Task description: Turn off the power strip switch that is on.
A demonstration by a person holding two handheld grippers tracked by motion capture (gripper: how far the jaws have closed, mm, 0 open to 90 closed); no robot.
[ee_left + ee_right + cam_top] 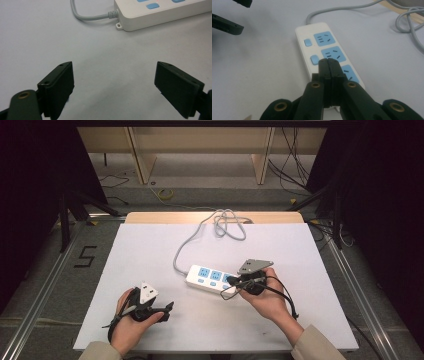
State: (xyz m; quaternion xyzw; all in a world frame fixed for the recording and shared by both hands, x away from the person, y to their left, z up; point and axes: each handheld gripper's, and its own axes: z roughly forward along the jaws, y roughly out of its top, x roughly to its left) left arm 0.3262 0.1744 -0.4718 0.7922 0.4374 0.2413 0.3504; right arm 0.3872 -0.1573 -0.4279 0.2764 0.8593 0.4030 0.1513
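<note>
A white power strip with blue sockets and blue switches lies in the middle of the white table top. Its grey cable runs off to the far edge and coils there. My right gripper is shut with nothing between its jaws, its tips over the strip's near end; in the right gripper view the closed tips sit just above the middle socket of the power strip. My left gripper rests at the front left, open and holding nothing, pointing toward the power strip.
The cable coil lies at the table's far edge. Beyond it stand wooden shelf legs and loose floor cables. Dark curtains flank both sides. A floor marking "5" sits to the left.
</note>
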